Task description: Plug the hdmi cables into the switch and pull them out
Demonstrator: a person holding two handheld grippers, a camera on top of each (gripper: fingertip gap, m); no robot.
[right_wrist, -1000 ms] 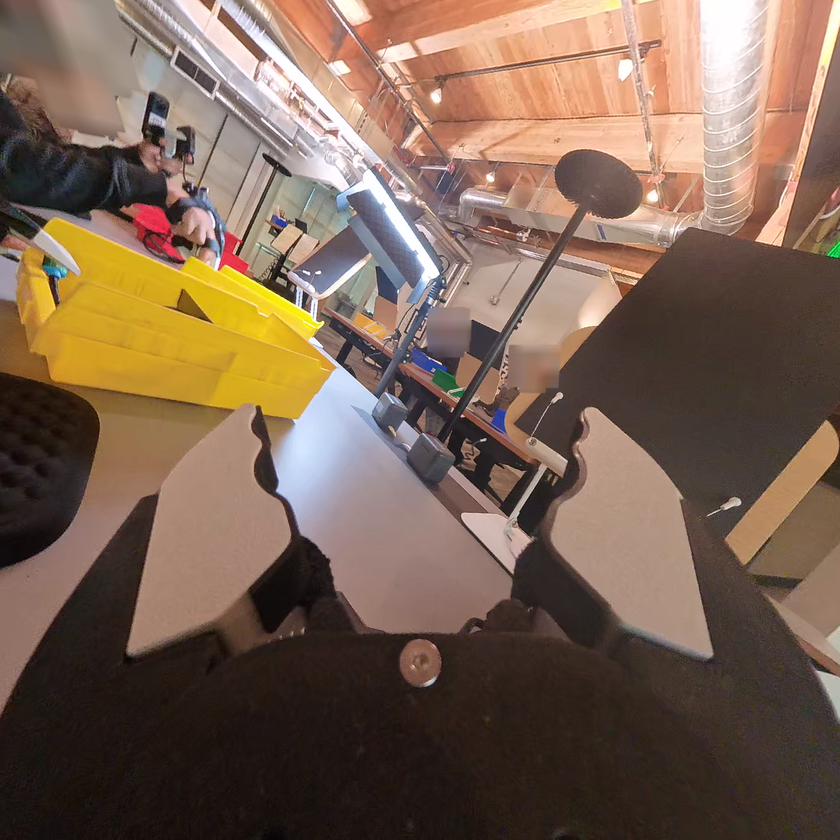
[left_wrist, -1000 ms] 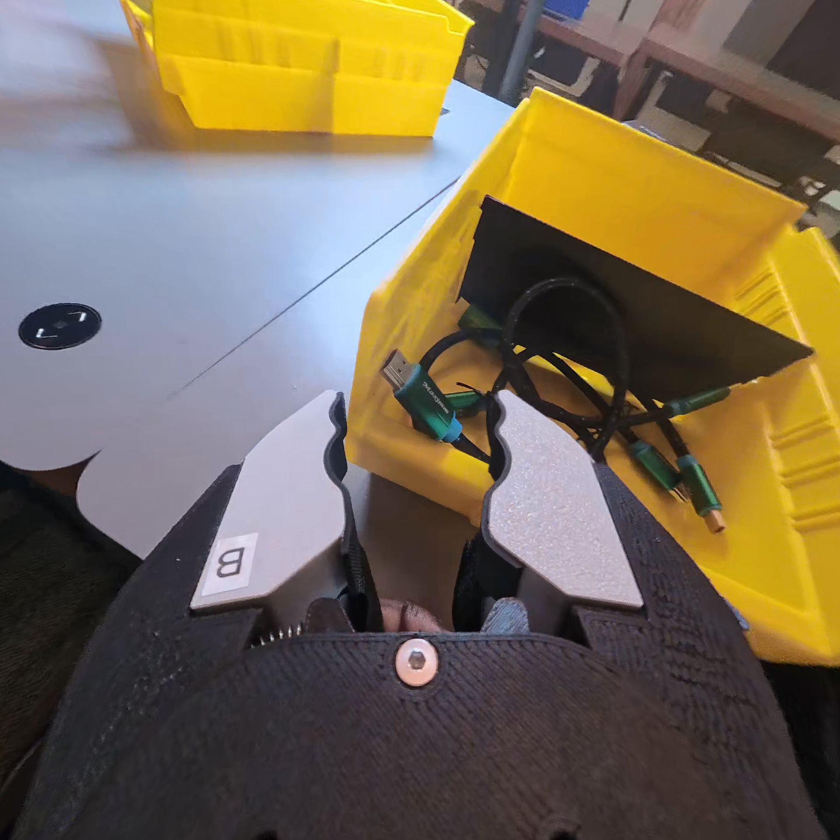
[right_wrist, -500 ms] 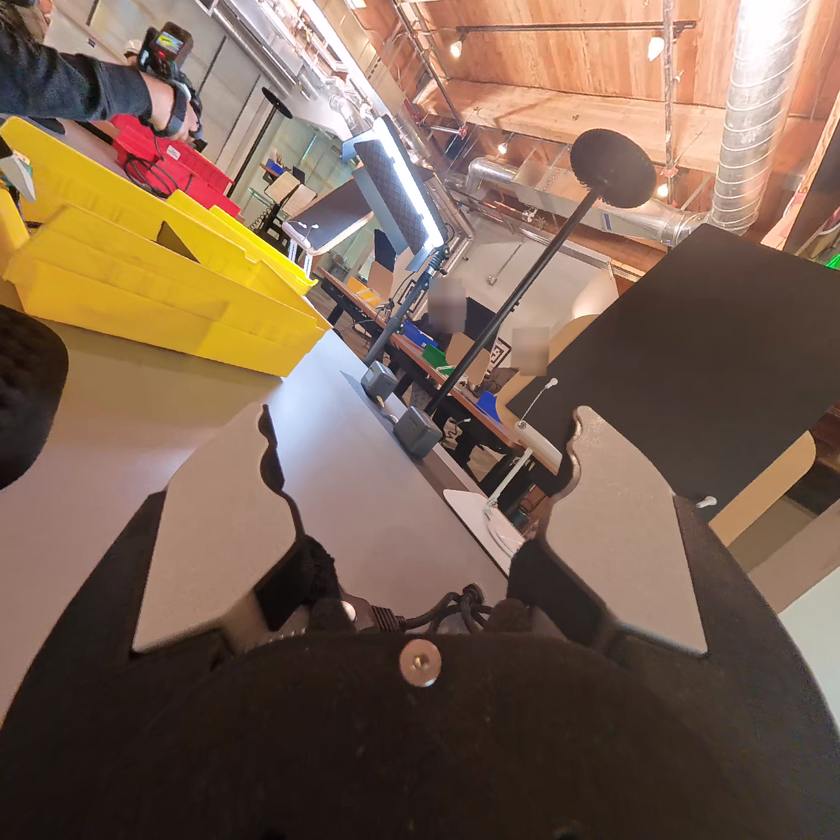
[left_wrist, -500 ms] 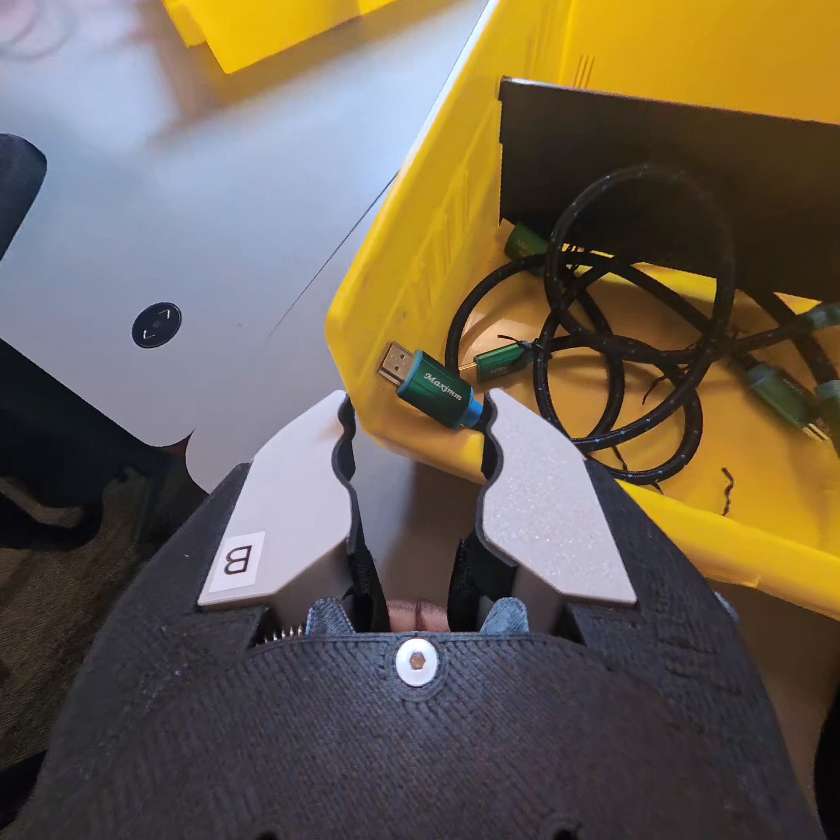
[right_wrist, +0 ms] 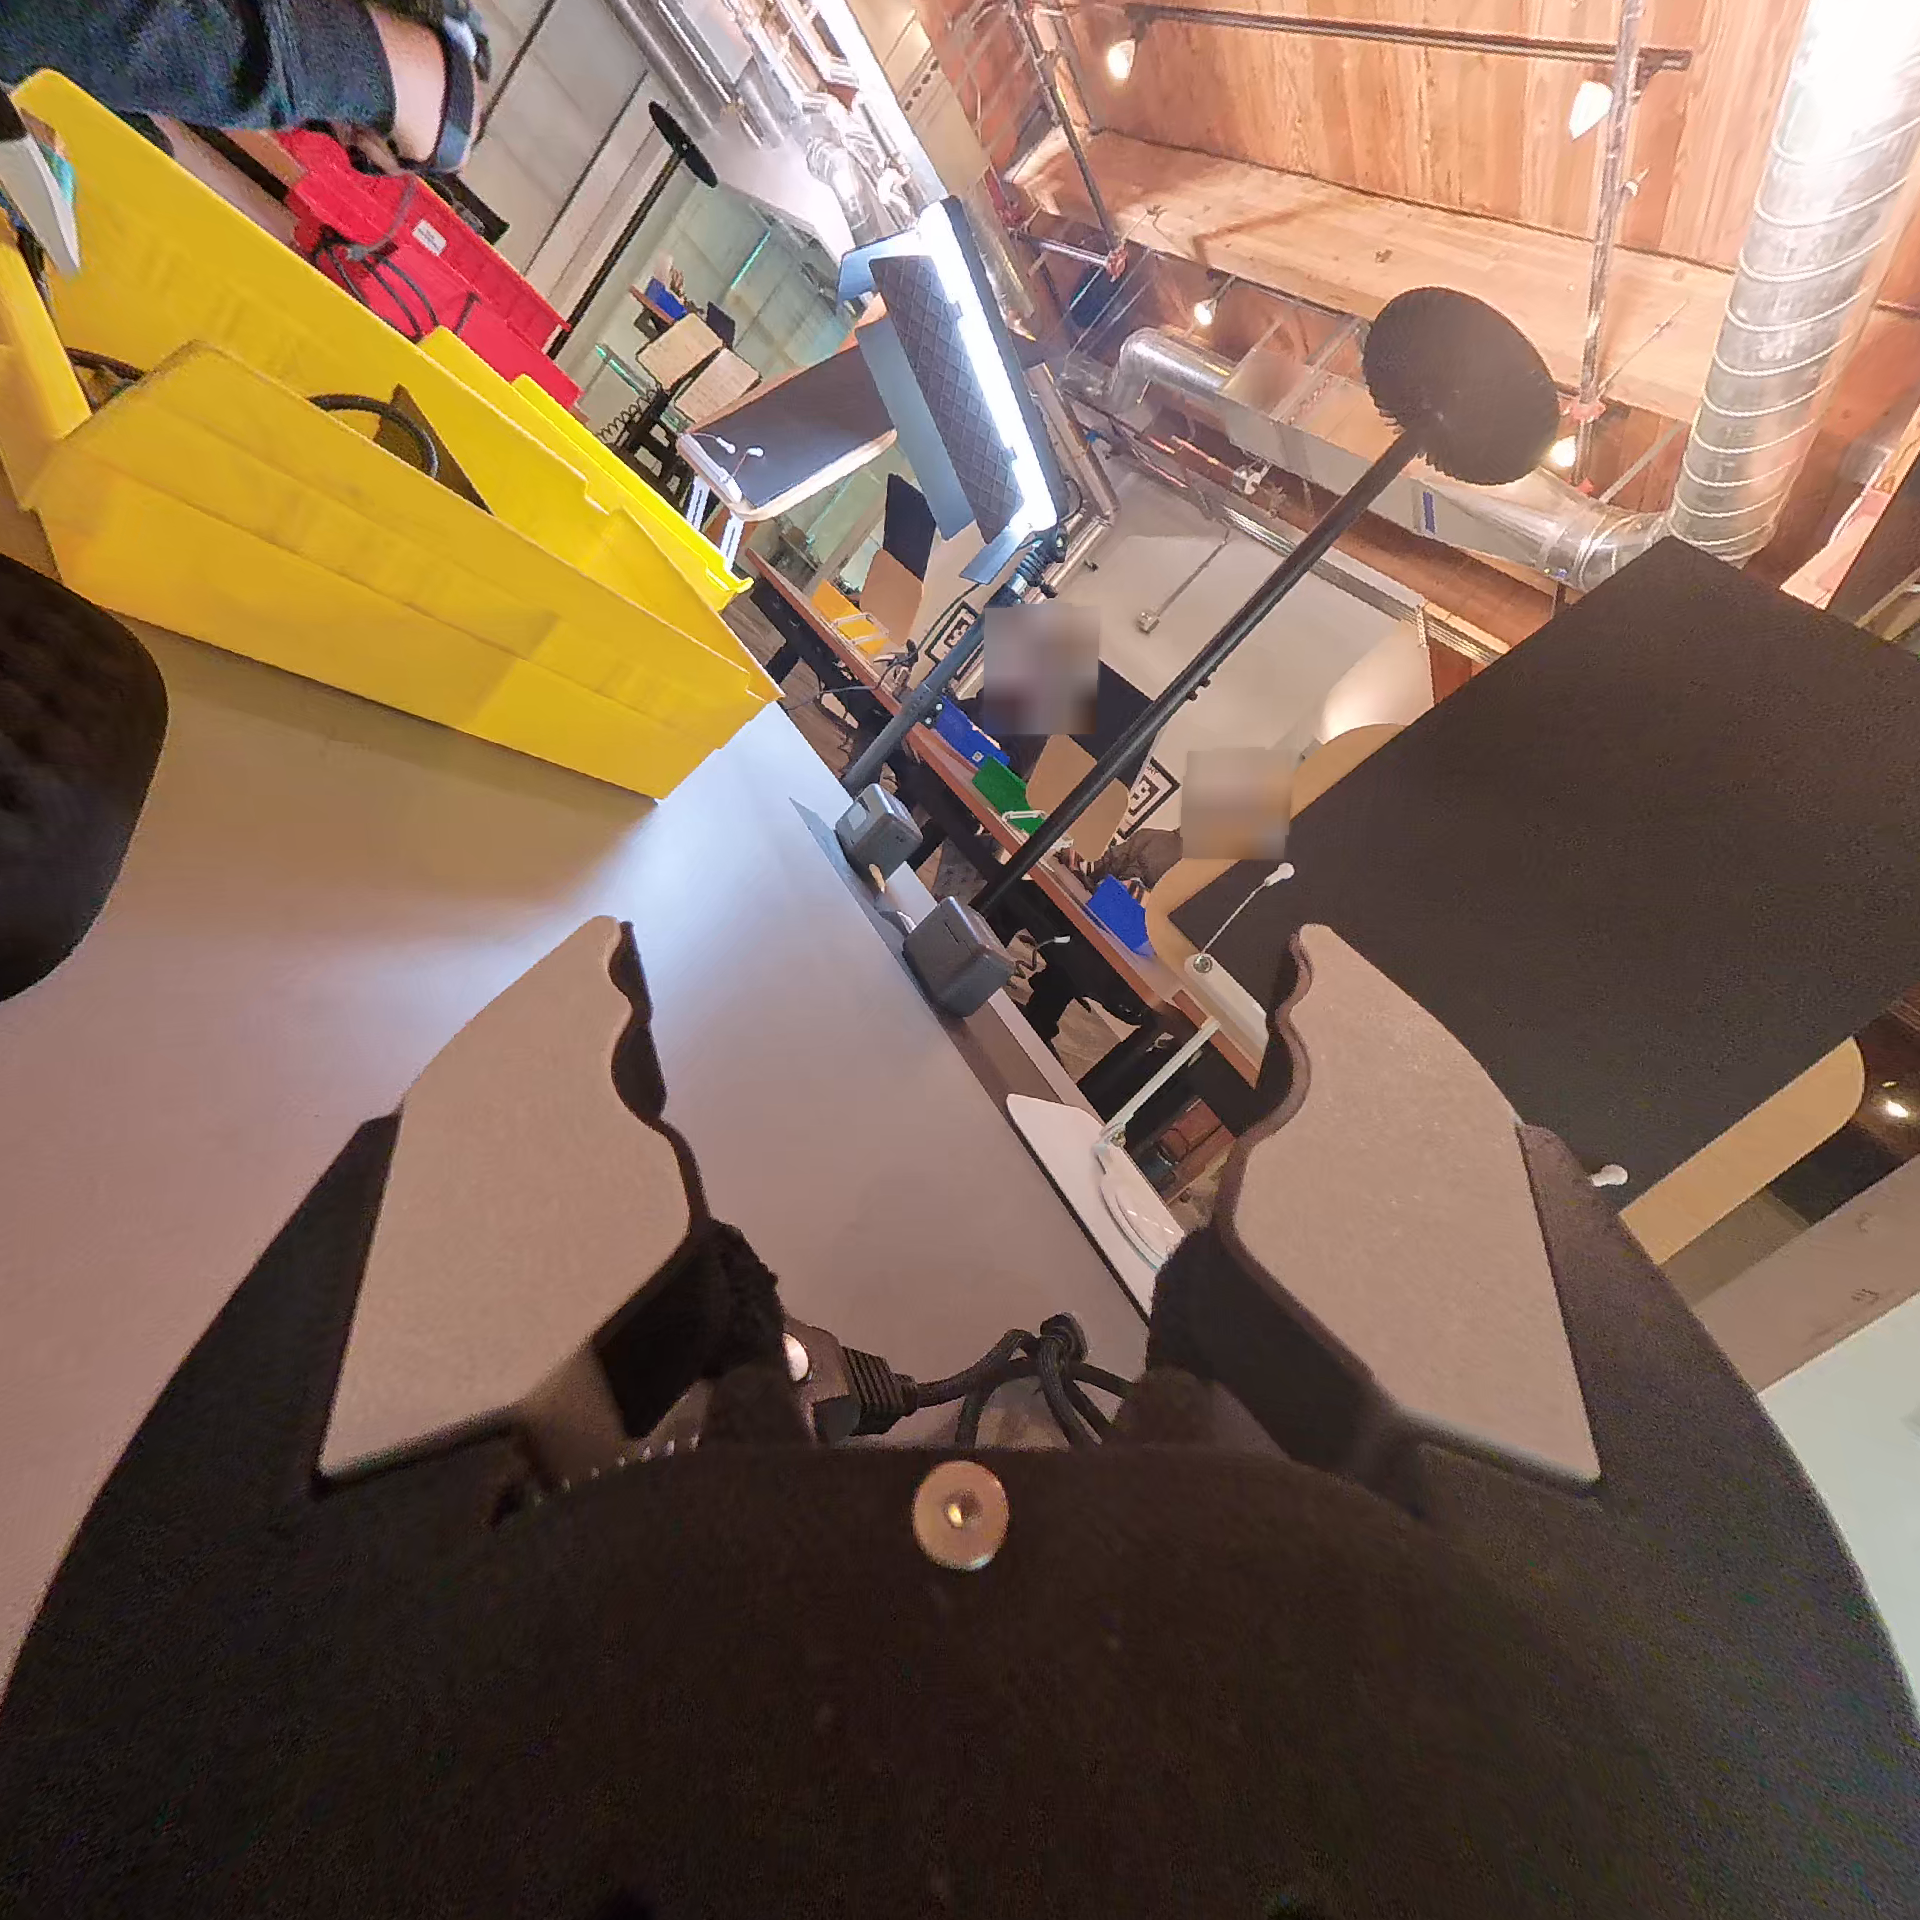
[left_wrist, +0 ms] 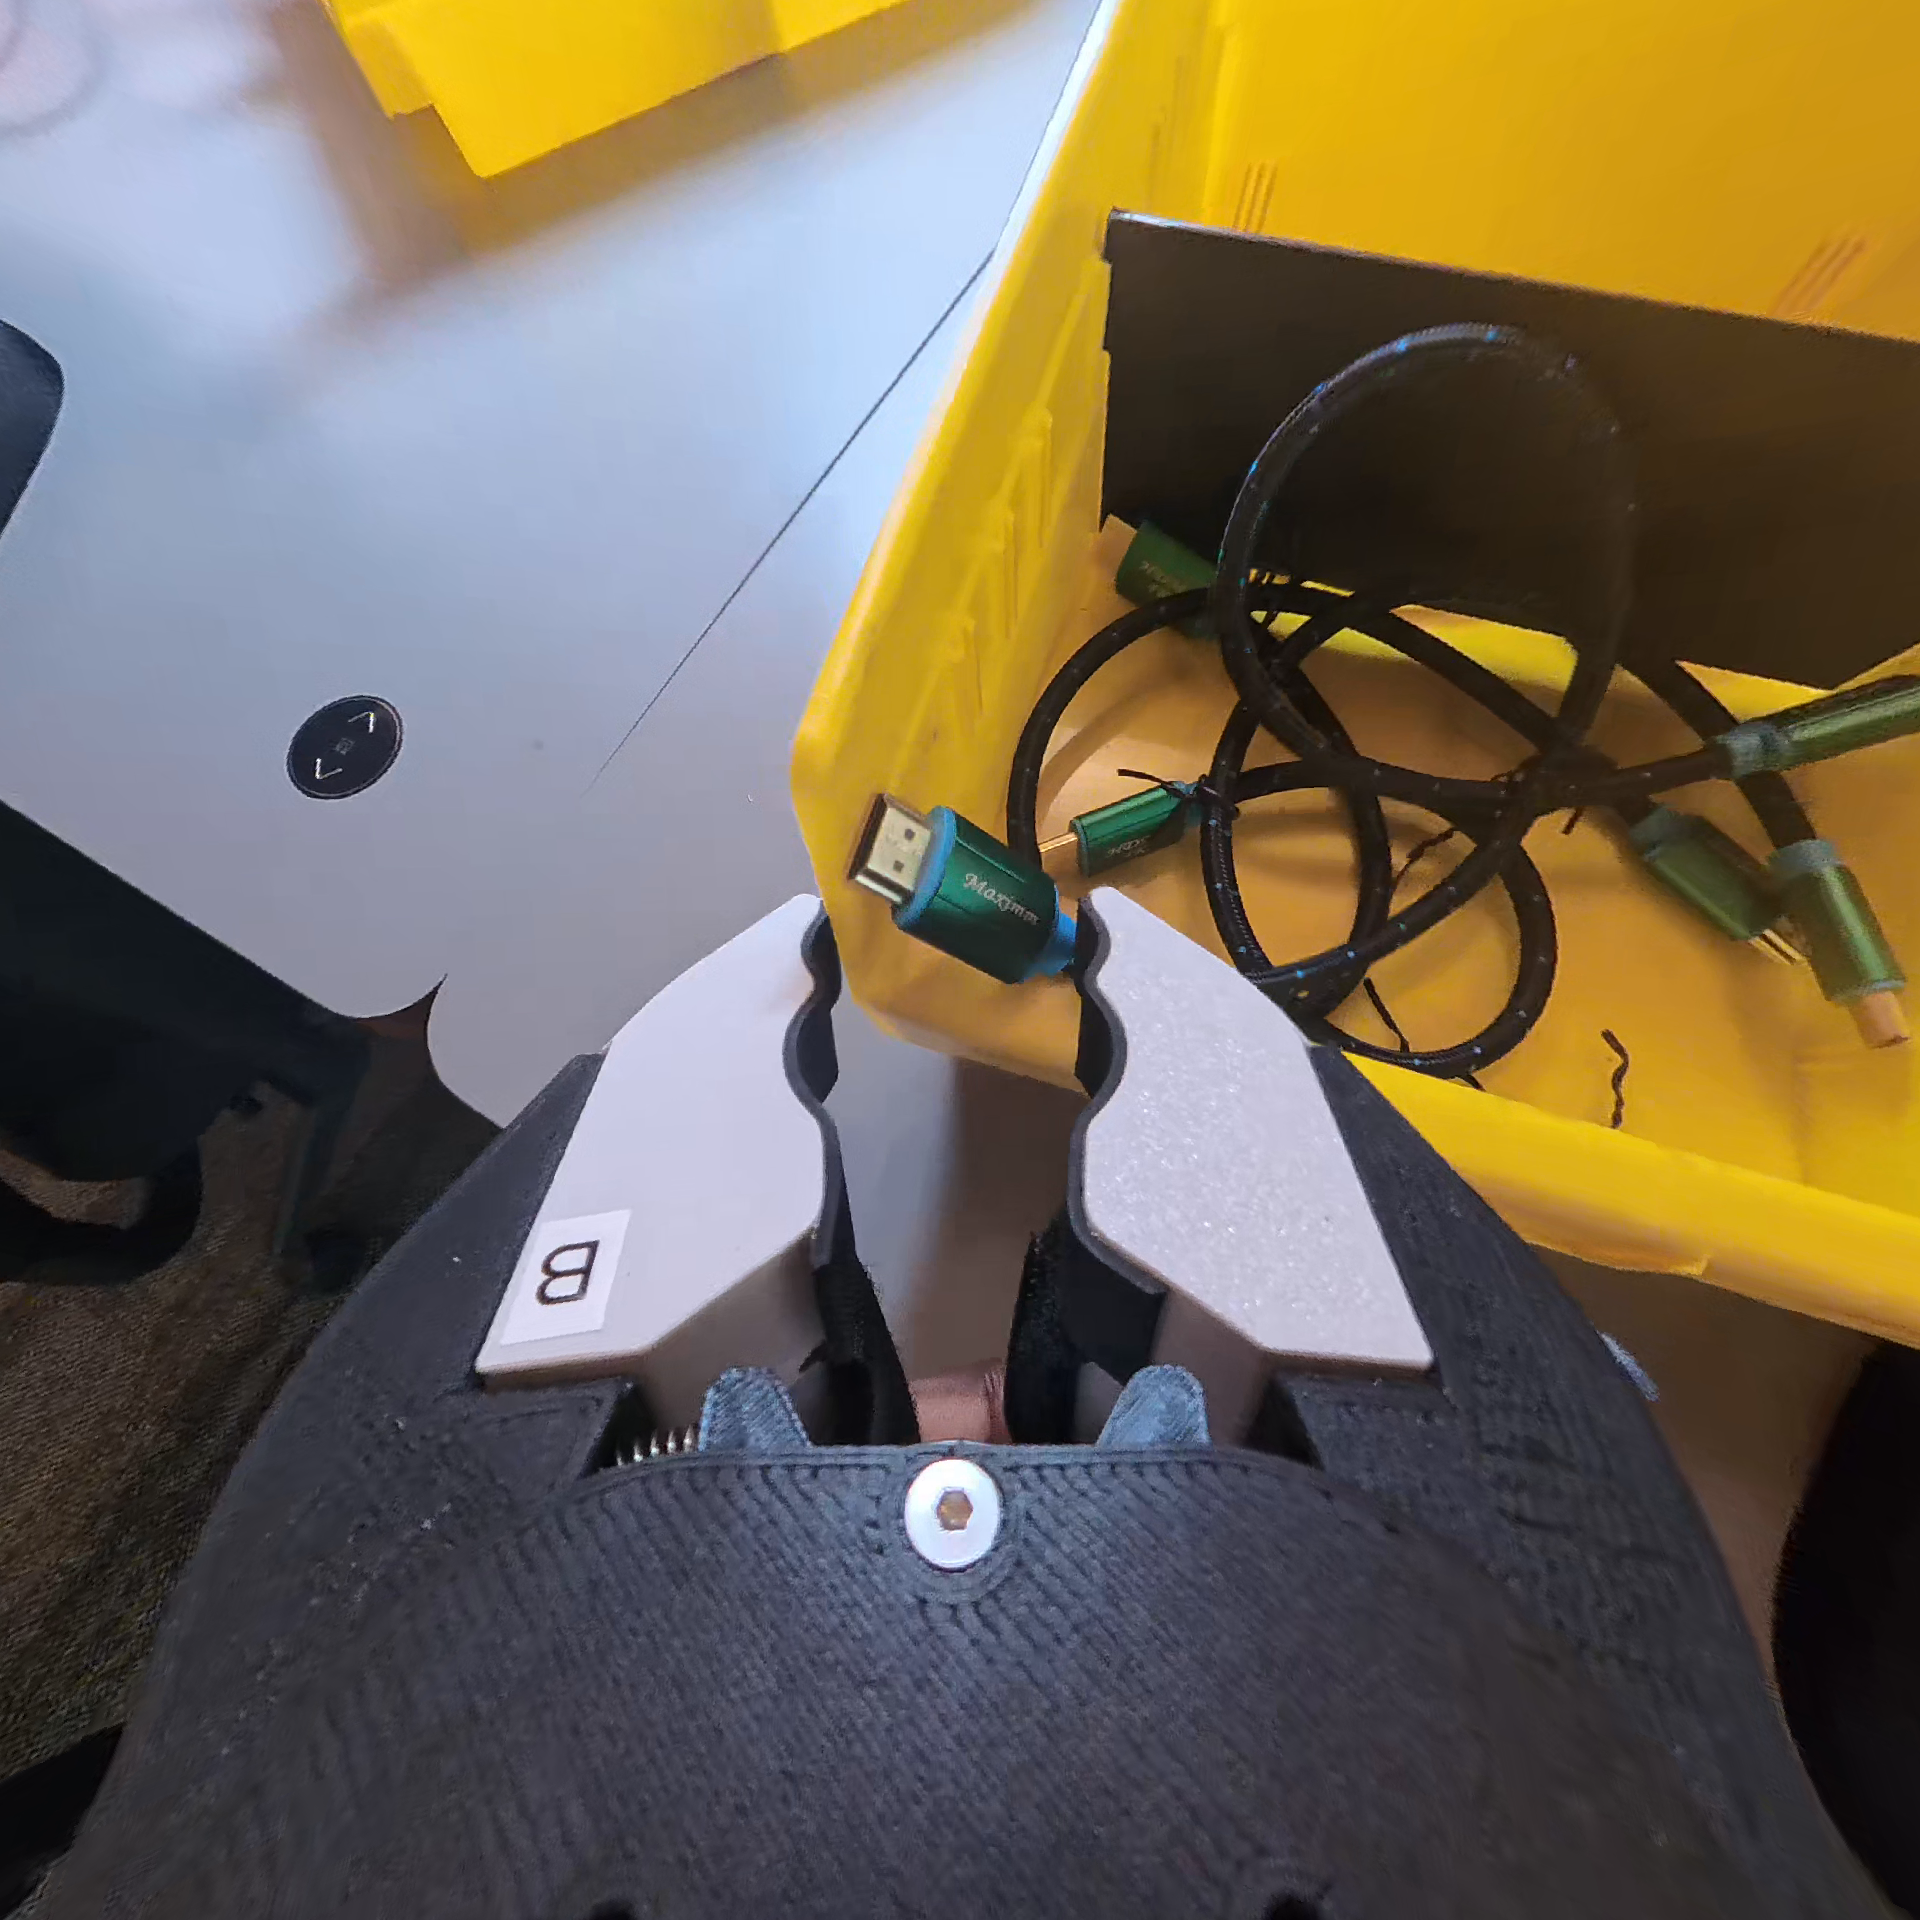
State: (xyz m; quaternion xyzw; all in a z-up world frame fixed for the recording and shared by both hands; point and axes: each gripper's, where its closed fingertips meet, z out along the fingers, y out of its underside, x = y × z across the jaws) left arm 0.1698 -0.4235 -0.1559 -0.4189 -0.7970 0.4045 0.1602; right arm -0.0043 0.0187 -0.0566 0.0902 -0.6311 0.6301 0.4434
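Observation:
In the left wrist view a yellow bin (left_wrist: 935, 644) holds tangled black braided HDMI cables (left_wrist: 1382, 727) with green plugs. One green plug (left_wrist: 961, 894) with a gold tip lies over the bin's near rim, pointing left. My left gripper (left_wrist: 951, 935) is open, its fingertips just below that plug, not closed on it. A black divider (left_wrist: 1558, 416) stands in the bin. In the right wrist view my right gripper (right_wrist: 961, 956) is open and empty, tilted up over the grey table (right_wrist: 416, 935). A black cable with a plug (right_wrist: 935, 1382) shows low between its fingers. No switch is visible.
More yellow bins (right_wrist: 395, 582) stand on the table beyond the right gripper, a red bin (right_wrist: 416, 249) behind them. A round black button (left_wrist: 343, 746) sits in the table near its front edge. Two lamp-stand bases (right_wrist: 951, 951) line the table's far edge. A person's sleeve (right_wrist: 208, 52) reaches over the bins.
The left gripper has moved closer to the bin and now looks down on the plug on its rim. The right gripper has tilted downward, bringing a black cable into view between its fingers.

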